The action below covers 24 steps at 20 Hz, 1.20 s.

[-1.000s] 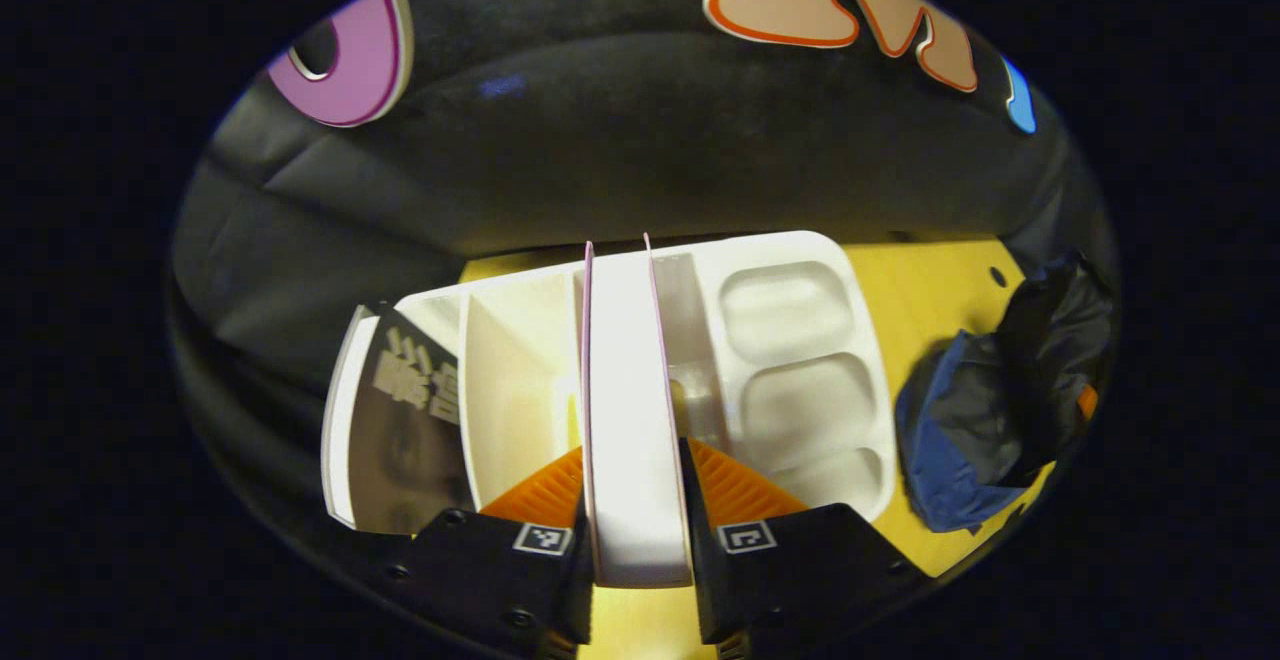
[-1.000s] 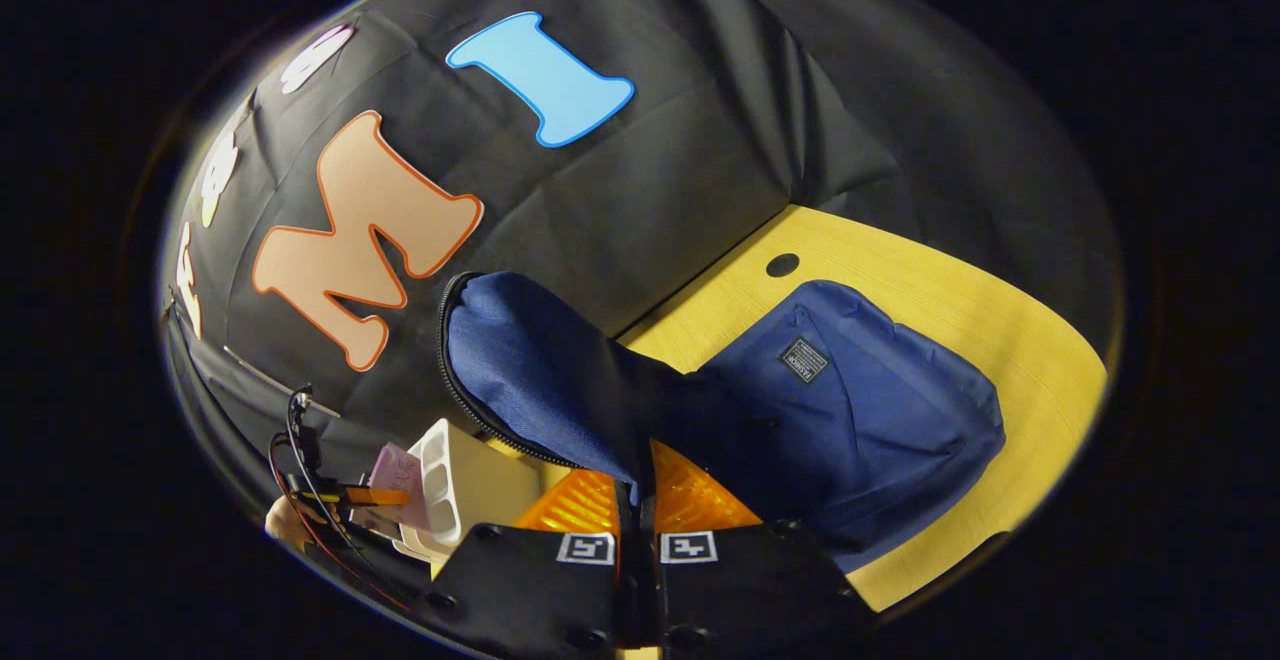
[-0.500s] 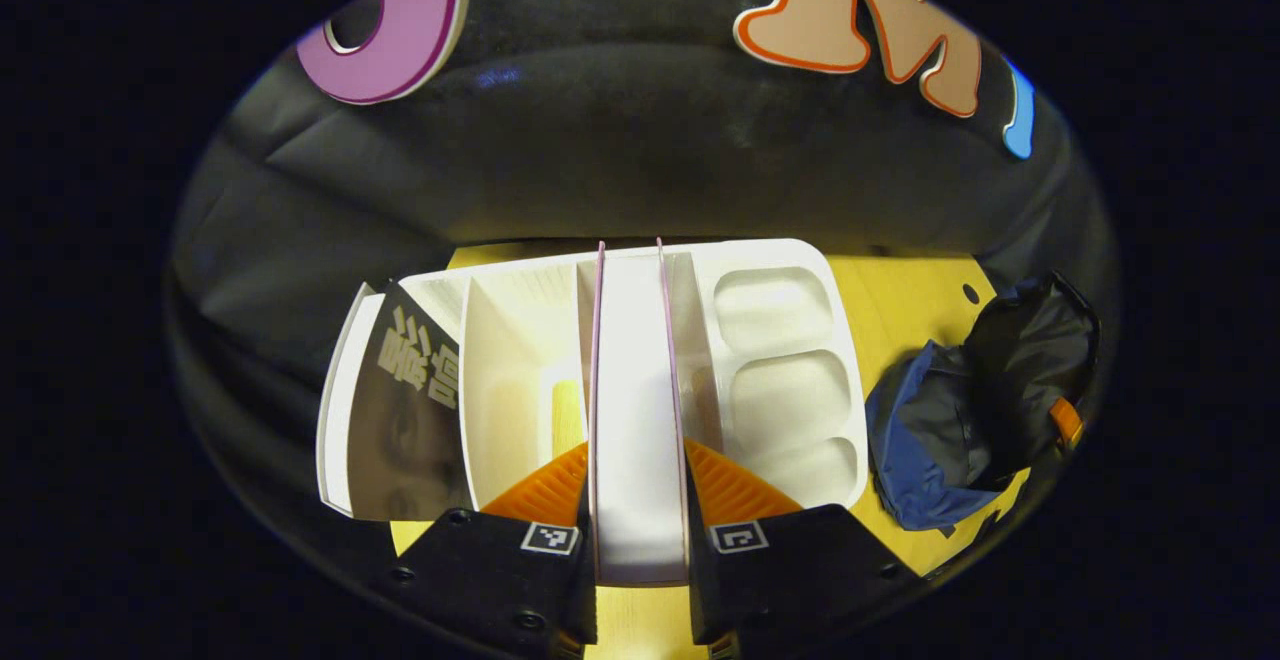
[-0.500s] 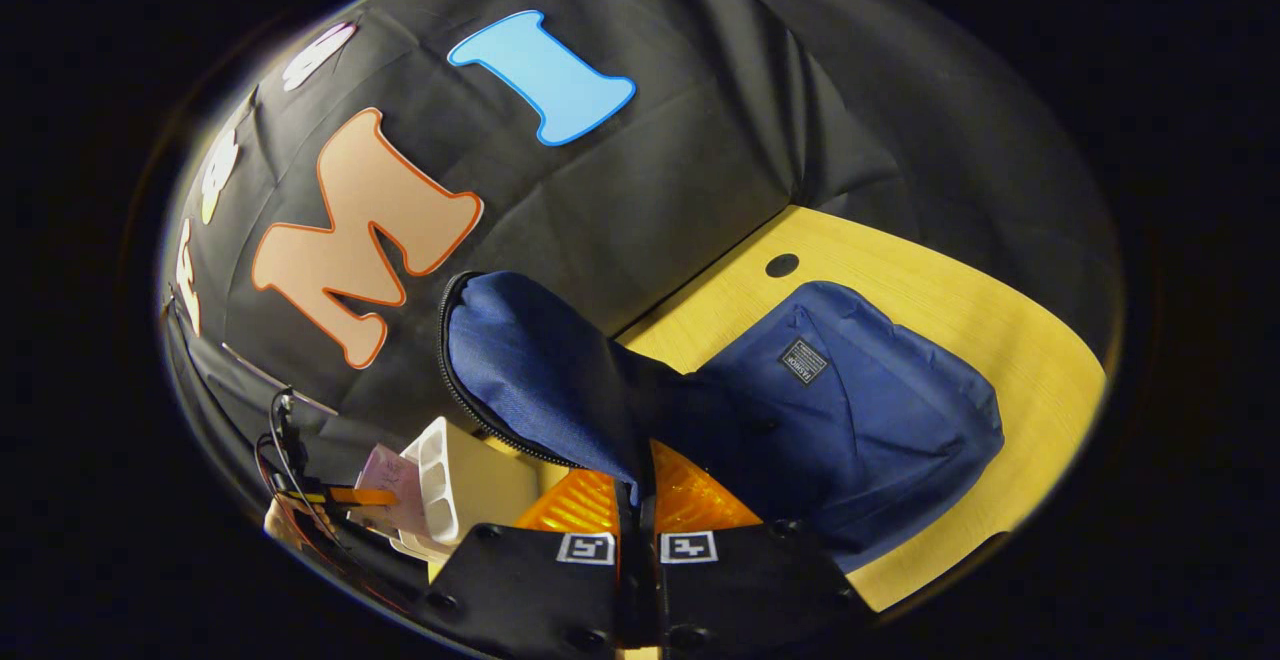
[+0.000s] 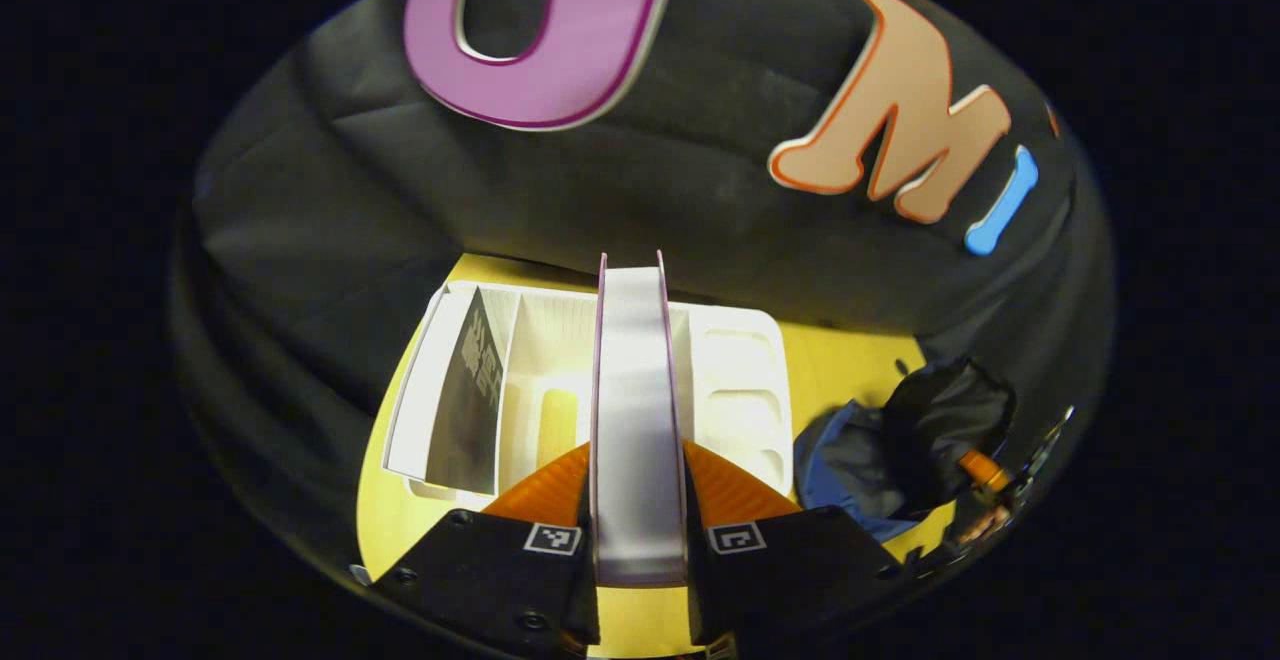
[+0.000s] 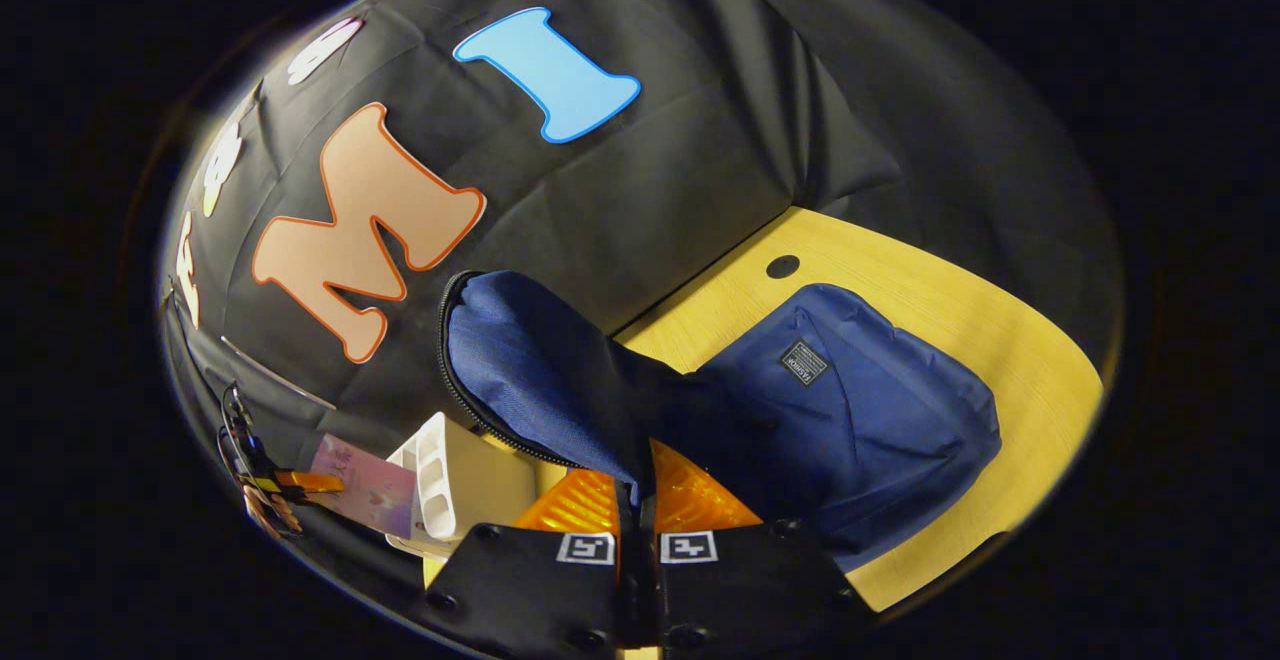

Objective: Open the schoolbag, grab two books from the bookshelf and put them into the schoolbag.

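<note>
Schoolbag: soft blue fabric, zippered

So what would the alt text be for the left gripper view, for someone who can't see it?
The left gripper, orange-fingered, grips a thick pink-edged white book edge-on, raised above a white plastic bookshelf on a yellow wooden table. A dark-covered book stands in the rack's left slot, and an open navy blue schoolbag lies at right.
</note>
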Available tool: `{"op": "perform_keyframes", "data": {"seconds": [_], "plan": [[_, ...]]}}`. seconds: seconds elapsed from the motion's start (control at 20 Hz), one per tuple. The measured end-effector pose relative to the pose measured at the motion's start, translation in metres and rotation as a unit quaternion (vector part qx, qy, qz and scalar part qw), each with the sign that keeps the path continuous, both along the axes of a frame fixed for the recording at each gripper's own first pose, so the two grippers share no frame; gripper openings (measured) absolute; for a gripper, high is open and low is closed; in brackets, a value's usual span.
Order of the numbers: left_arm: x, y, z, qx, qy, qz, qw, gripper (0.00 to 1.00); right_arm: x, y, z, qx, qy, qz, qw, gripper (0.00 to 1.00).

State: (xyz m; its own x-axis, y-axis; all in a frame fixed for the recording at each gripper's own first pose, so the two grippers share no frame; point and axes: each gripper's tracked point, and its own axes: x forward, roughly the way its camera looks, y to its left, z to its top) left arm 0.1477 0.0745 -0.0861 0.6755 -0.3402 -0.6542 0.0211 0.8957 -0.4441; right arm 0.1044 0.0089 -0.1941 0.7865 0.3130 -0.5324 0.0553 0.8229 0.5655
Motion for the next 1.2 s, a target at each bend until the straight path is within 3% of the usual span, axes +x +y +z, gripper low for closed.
{"op": "perform_keyframes", "data": {"seconds": [0.05,0.25,0.5,0.7,1.2], "plan": [[-0.001,0.004,0.010,-0.018,-0.004,0.008,1.000,0.28,0.000,0.000,0.000,-0.001,0.000,0.001,1.000,0.05],[-0.009,0.019,0.037,-0.075,-0.026,0.035,0.996,0.30,0.000,0.000,0.000,0.000,0.002,0.001,1.000,0.03],[-0.024,0.010,0.065,-0.153,-0.041,0.036,0.987,0.30,0.001,-0.001,0.001,-0.004,0.003,0.007,1.000,0.05],[-0.033,-0.024,0.074,-0.221,-0.031,0.024,0.974,0.30,0.000,0.000,0.001,-0.003,0.005,0.010,1.000,0.03],[-0.028,-0.151,0.040,-0.271,0.014,-0.013,0.962,0.29,-0.001,-0.001,0.002,0.002,0.007,0.016,1.000,0.05]]}}
